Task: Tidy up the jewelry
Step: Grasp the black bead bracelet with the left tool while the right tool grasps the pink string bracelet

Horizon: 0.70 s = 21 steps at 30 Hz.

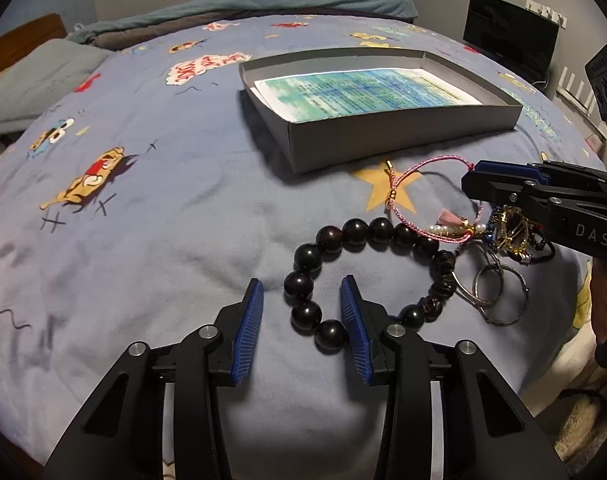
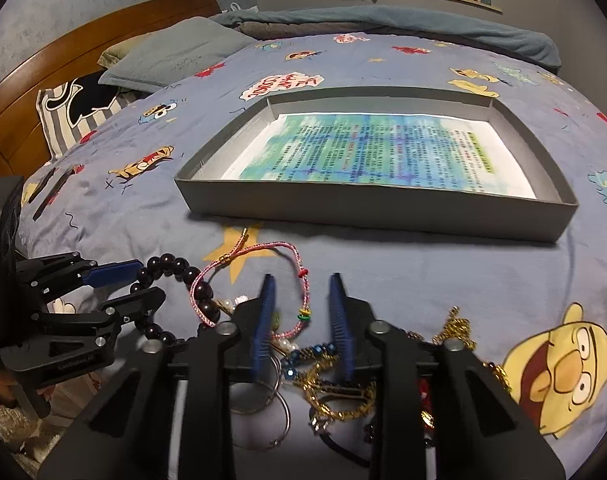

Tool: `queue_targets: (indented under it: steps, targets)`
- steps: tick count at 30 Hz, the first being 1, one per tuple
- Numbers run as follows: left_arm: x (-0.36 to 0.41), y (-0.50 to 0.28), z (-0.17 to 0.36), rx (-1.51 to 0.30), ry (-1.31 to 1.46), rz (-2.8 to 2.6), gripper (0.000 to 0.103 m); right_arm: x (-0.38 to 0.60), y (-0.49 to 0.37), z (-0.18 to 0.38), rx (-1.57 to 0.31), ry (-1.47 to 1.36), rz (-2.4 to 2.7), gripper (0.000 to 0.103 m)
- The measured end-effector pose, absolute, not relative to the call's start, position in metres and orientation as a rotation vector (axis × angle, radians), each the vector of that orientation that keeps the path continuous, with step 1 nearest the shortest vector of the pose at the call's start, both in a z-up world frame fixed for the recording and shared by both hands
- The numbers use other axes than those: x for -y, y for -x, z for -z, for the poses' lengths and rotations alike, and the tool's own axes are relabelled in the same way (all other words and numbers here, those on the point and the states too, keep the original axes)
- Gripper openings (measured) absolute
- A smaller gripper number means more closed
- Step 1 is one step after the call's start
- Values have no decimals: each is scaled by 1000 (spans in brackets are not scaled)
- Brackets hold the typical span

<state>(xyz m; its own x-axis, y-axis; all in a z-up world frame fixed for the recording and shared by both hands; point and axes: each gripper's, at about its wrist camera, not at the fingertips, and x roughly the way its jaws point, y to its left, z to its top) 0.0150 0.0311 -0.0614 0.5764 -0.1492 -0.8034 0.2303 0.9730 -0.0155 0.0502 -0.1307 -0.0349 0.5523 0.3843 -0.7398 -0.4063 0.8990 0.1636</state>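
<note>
Jewelry lies near the gray box point(image 1: 383, 136) wall, at 6 o'clock.
Left gripper point(image 1: 302, 294) spreads around black beads point(image 1: 303, 284); right gripper point(image 2: 301, 300) spreads over pink cord point(image 2: 303, 296).

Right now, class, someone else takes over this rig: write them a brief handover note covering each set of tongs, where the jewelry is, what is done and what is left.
Left tongs: open, straddling one side of the dark bead bracelet, nothing gripped.
Right tongs: open, empty, over the tangled pile of gold chains, blue beads and metal rings.
Pink cord bracelet lies on the bedspread between the beads and the pile, overlapping the bead bracelet.
Grey box holds only a printed sheet.
Done: nothing boxed.
Left: every piece.
</note>
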Motion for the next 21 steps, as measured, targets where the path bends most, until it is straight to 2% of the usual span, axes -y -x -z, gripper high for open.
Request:
queue_targets:
  steps: [2, 3, 4, 5, 10, 21]
  targets:
    - [-30, -16, 65, -924, -115, 221, 37, 129, -52, 37, -871, 30, -467, 20]
    - [-30, -16, 65, -919, -118, 222, 31, 129, -53, 38, -874, 33, -463, 12]
    - [-30, -15, 64, -913, -115, 224, 19, 129, -53, 38, -873, 37, -461, 8]
    - [-30, -15, 64, -910, -114, 225, 15, 129, -53, 37, -869, 38, -462, 5]
    - [-32, -11, 52, -882, -105, 247, 15, 132, -49, 27, -823, 30, -476, 4]
    - [-17, -2, -19, -710, -148, 309, 15, 147, -45, -21, -701, 42, -485, 4]
